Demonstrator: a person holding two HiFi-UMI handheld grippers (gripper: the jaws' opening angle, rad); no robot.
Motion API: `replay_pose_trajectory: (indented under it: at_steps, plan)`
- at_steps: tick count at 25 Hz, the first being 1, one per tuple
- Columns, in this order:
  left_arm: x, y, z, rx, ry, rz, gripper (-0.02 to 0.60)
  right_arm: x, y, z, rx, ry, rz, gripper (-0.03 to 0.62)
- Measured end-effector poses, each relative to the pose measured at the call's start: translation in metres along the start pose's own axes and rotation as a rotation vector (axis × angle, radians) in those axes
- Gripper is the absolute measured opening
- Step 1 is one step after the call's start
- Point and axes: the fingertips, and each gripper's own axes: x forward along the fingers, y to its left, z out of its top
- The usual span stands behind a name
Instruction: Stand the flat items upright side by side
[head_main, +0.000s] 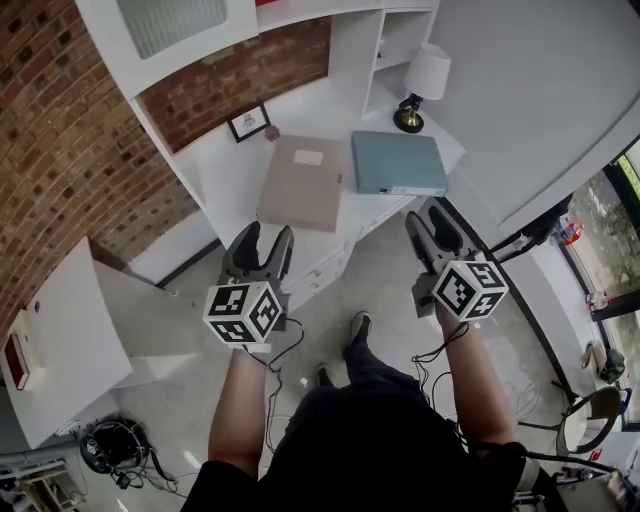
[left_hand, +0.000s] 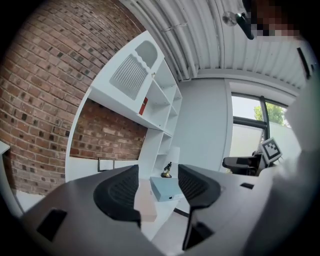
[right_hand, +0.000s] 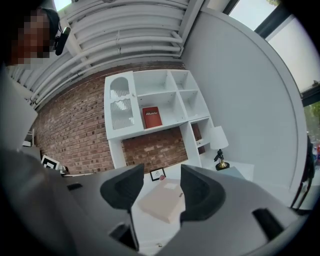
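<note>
Both grippers are up in front of the person now, short of the white desk (head_main: 213, 168) and pointing towards it. The left gripper (head_main: 267, 236) has its jaws apart, released, nothing between the pads; looking along it you just see the desk and the two flat items beyond. Same on the other side: the right gripper (head_main: 428, 218) is unclenched, its jaws spread with only air between them, lined up roughly on the beige one. And there are the items, both lying flat on the desktop: the beige binder (head_main: 303, 182) on the left, a pale label patch on its cover, and the blue-grey binder (head_main: 398, 163) just beside it on the right, its spine turned towards the person. Neither is upright, and neither gripper touches them. Behind the blue-grey binder stands a table lamp (head_main: 425, 85) with a white shade and a brass foot. A small picture frame (head_main: 248, 123) leans at the back against the brick wall (head_main: 70, 140). Up in the white shelf unit (right_hand: 150, 100), a red book (right_hand: 151, 117) stands face out.
</note>
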Motion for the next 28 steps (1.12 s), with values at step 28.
replay_pose_trajectory:
  at_steps: [28]
  plan:
    - [0.200,0.115,-0.099,-0.149,0.459,0.186,0.229,0.251,-0.098,-0.136,0.336,0.335,0.209,0.224]
